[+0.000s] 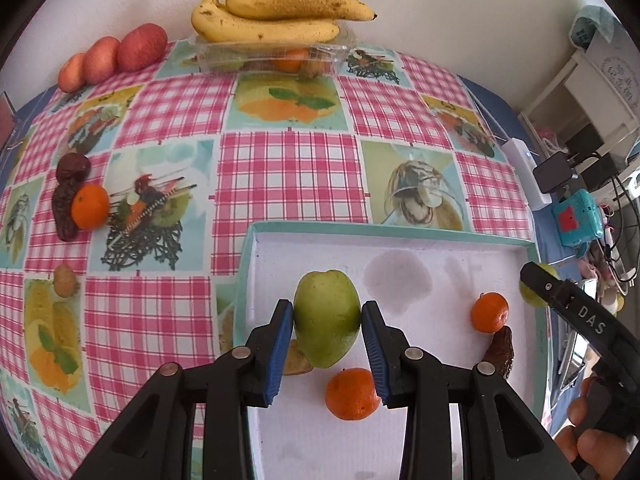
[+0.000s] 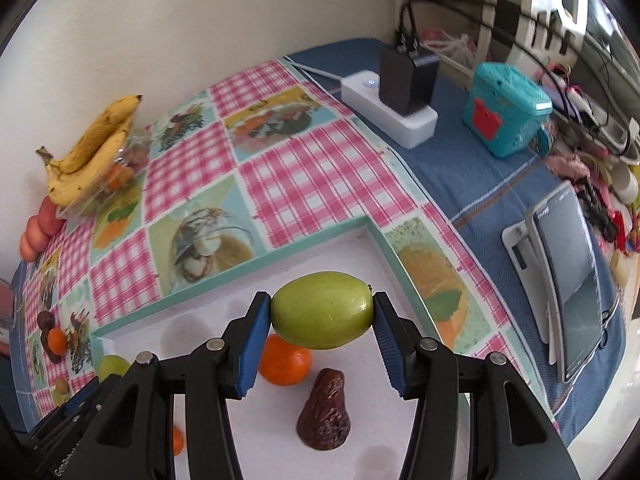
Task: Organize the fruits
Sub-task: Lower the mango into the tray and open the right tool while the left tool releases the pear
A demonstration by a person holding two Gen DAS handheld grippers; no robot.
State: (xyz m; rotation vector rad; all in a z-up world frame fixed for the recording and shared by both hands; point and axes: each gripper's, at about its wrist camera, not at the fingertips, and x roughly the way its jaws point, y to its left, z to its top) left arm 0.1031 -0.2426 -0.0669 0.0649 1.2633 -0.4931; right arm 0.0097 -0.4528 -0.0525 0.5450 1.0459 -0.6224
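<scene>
Both grippers mid-delivery over the white tray: left gripper jaws pinching a green fruit, right gripper jaws clamped on another green fruit w/ a tangerine and wrinkled brown fruit just below — next, prob. lower to bare tray floor and spread.

we are in a lived-in home room: a table under a pink checked oilcloth printed with fruit pictures, bananas against a plain wall, a white power strip with a black charger, a tablet and household clutter beside it.
</scene>
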